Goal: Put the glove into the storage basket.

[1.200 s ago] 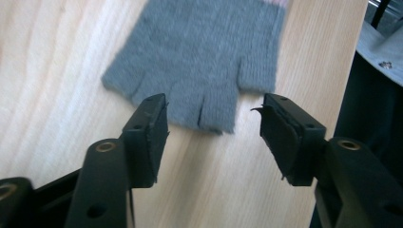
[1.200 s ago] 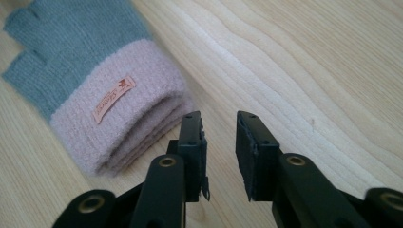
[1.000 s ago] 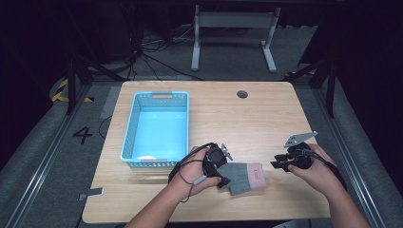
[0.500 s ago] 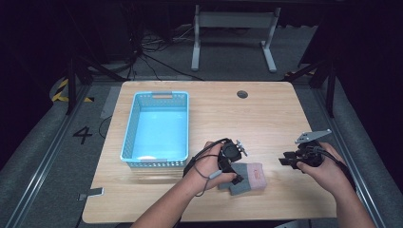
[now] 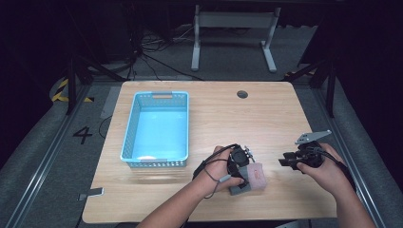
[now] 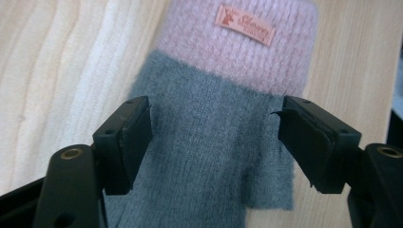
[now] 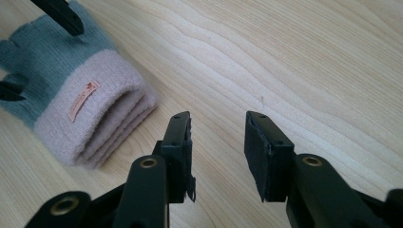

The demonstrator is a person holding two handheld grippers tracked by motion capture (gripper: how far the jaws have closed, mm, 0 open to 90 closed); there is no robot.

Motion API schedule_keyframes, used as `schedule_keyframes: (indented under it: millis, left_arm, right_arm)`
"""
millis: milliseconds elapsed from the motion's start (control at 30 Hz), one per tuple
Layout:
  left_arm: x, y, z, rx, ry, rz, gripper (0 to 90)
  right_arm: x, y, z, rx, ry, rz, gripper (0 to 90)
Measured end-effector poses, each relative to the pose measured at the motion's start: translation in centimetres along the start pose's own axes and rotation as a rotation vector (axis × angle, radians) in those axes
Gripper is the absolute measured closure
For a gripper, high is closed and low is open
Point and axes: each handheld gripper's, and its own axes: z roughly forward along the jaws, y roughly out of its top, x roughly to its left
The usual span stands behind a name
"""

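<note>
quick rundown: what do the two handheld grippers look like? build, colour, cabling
Both are black, two-jaw units. The left gripper has blocky rectangular pads on arms with brass-coloured pivot bushings; the right gripper matches. In the high view a dark cable loops from the left one, and a grey three-cornered plate sits atop the right. Forearms are bare, no sleeves.

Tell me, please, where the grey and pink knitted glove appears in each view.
High view: grey and pink knitted glove at bottom centre.
Left gripper view: centre, spanning between the black jaws.
Right gripper view: upper left.
Shared landmark: small orange label on the pink cuff.
</note>
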Motion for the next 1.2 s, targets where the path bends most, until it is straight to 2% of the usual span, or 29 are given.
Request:
schedule_keyframes:
  millis: [33,300,433,667,833,1000,1033,1133,1200]
  left_arm:
    - [0.0,0.0,0.4,0.014,0.001,0.005,25.7]
    - [-0.3,0.0,1.2,0.026,0.019,0.007,21.8]
    - [-0.5,0.0,1.4,0.021,0.046,0.017,19.8]
    - [-0.6,-0.1,1.5,0.021,0.050,0.018,19.5]
    - [-1.0,-0.2,1.7,0.030,0.077,0.031,18.6]
    - [-1.2,-0.1,1.8,0.038,0.086,0.034,22.3]
    - [-1.2,0.0,1.7,0.048,0.087,0.045,23.8]
    - [-1.0,0.0,1.6,0.054,0.076,0.048,27.4]
    - [-0.9,0.0,1.5,0.056,0.073,0.054,33.3]
  right_arm:
    - [0.0,0.0,0.0,0.003,0.011,-0.006,62.3]
    - [0.3,-0.1,0.2,0.005,0.042,-0.033,60.6]
    - [0.4,0.0,0.3,0.004,0.041,-0.039,60.6]
    - [0.6,0.0,0.1,-0.002,0.042,-0.044,60.2]
    - [0.6,0.1,-0.1,-0.008,0.043,-0.048,59.9]
    - [0.7,0.1,0.1,-0.007,0.043,-0.050,59.8]
    - [0.7,0.1,0.1,-0.008,0.043,-0.049,59.8]
    - [0.7,0.2,0.1,-0.010,0.044,-0.048,59.8]
    - [0.7,0.2,0.1,-0.011,0.044,-0.045,59.8]
